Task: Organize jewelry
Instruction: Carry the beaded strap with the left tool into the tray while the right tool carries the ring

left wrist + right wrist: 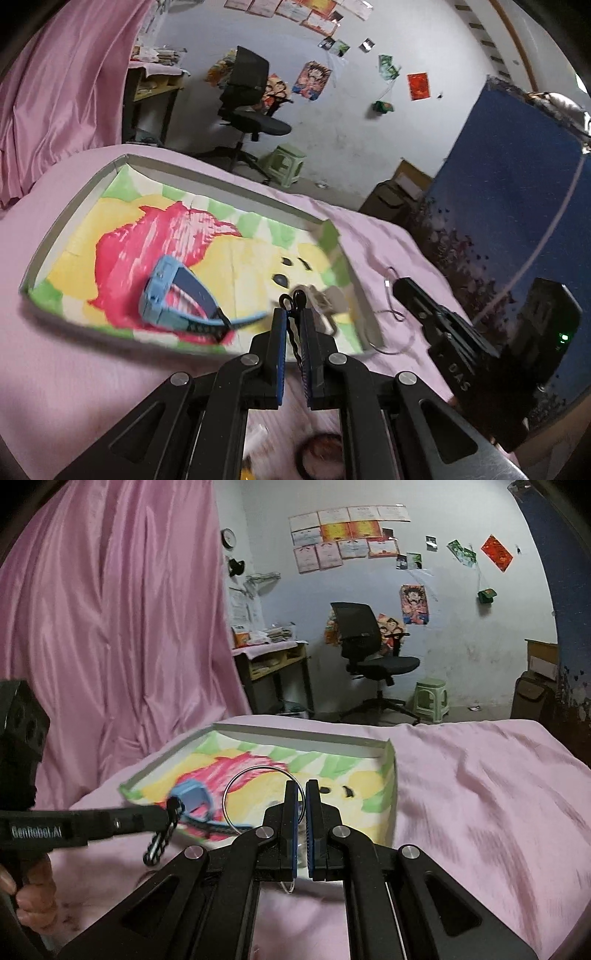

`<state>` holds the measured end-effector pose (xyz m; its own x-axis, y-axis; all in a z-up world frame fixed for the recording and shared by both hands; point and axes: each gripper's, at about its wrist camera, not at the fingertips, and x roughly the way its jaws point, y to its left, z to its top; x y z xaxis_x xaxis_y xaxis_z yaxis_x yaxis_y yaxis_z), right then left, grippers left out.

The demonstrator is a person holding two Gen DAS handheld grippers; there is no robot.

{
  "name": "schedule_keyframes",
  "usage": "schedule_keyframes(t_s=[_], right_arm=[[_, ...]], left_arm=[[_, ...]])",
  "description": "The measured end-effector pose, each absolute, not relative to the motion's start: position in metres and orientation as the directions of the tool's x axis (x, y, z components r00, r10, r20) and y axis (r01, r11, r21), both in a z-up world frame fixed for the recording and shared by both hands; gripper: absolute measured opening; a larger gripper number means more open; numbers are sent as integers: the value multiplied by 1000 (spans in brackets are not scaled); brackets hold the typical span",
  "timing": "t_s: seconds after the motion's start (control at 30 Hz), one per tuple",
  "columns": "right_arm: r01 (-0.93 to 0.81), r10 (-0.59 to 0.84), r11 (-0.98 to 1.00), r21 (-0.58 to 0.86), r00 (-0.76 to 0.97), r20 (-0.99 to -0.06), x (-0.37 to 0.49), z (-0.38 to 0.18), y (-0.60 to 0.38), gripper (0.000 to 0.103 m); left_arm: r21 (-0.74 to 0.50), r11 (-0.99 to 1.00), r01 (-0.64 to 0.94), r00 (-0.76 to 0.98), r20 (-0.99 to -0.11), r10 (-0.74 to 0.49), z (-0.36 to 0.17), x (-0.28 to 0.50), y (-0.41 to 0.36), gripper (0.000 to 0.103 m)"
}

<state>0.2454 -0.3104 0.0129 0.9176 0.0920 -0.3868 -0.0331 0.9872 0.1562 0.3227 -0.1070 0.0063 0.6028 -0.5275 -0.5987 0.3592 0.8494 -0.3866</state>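
Observation:
My left gripper [293, 314] is shut on a black braided band [293, 334], whose loop sticks out past the tips, just over the near edge of a shallow box [74, 214] lined with a colourful drawing. A blue watch [173, 295] lies inside the box. My right gripper [301, 792] is shut on a thin silver hoop [236, 786], held above the box's [295, 738] near side. From the right wrist view the left gripper [171, 808] comes in from the left with the band [159, 843] hanging from it, in front of the watch [192, 799]. The right gripper [402, 286] shows right of the box.
The box rests on a pink bedsheet [480, 794]. A pale blurred object [321, 301] lies in the box's right corner. A pink curtain [110, 627] hangs on the left, a blue panel [498, 203] stands on the right. Beyond are an office chair [365, 653] and a green stool [430, 698]. A hand [33, 886] grips the left handle.

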Motion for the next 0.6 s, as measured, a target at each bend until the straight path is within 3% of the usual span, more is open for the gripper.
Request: schedule_keyframes(t_s=[0.3,0.6], right_arm=[[28,46,988,153,885,-462,278,-9,-326,4],[23,57,991,135,824,-563,293,-29,-321,4]], left_arm=[[-325,899,294,578,-688,-438,-26,351,-124,7],[-314,907,280,566,-709,-420,-30,353,-125,7]])
